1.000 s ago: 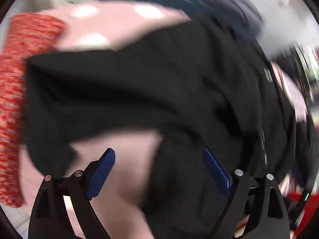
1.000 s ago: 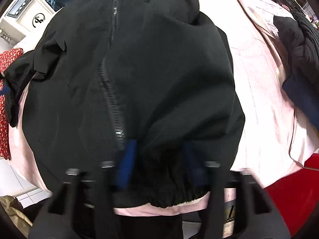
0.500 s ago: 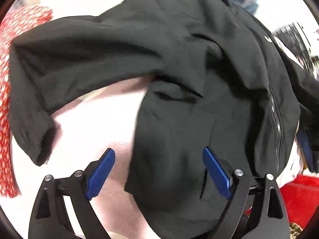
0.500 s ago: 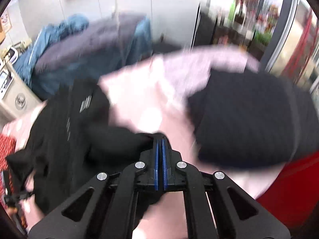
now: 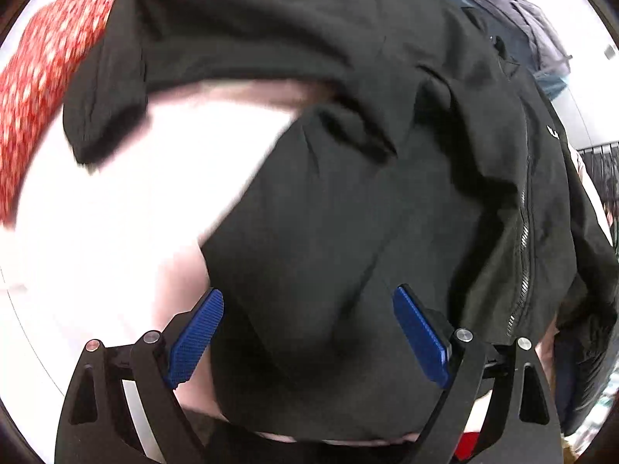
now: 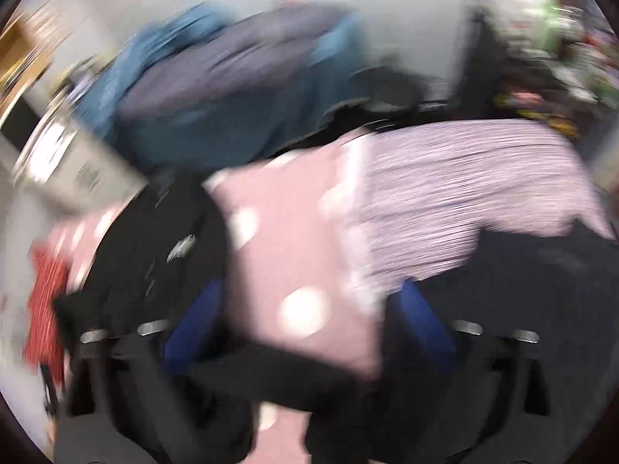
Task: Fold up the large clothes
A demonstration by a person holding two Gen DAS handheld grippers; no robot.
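Left wrist: jacket (image 5: 348, 212) hem between gripper (image 5: 309, 332) pads

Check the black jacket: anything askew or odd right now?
Yes. The black jacket is not flat: its sleeve is bent across the top toward the red patterned cloth, and fabric is bunched near the middle. The zipper looks closed. The right wrist view is too blurred to judge more.

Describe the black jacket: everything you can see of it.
The black jacket lies spread, zip side up, on a pale pink cover. It looks like thin, matte woven fabric, creased around the shoulder. A closed zipper runs down its front; one sleeve arcs away, its cuff lying on the cover. Nothing grips it; the left hand-held gripper is open above its hem.
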